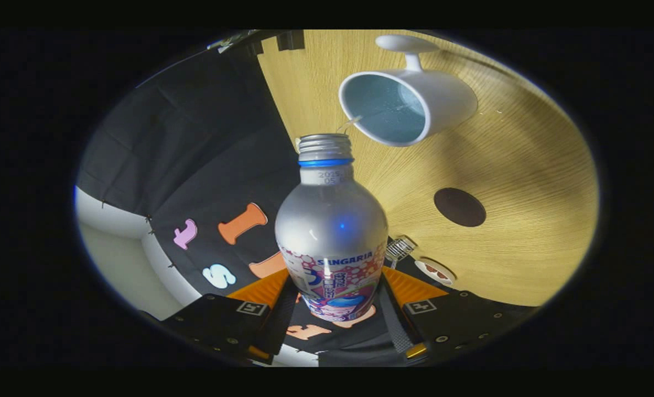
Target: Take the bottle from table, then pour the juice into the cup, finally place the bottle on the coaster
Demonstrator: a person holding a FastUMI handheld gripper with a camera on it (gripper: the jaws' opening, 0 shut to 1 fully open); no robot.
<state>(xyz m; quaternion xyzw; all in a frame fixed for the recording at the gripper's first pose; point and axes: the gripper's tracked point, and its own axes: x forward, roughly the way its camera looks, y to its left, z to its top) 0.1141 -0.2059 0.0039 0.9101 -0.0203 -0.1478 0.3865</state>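
Note:
A silver bottle (331, 220) with an open threaded neck and a blue ring sits between my fingers, and my gripper (335, 300) is shut on its printed lower body. The whole view is rolled over, so the bottle is tipped toward the white cup (415, 102). A thin clear stream (350, 122) runs from the bottle's mouth to the cup's rim. The cup stands on the wooden table (514, 182), beyond the bottle's neck, its pale blue inside showing. A dark round coaster (459, 207) lies on the table between the cup and my fingers.
The booth's black cloth wall (194, 165) hangs beside the table on the bottle's other side. A small round white object (434, 270) and a small ribbed cap-like object (399, 248) lie near the table's edge, close to my fingers.

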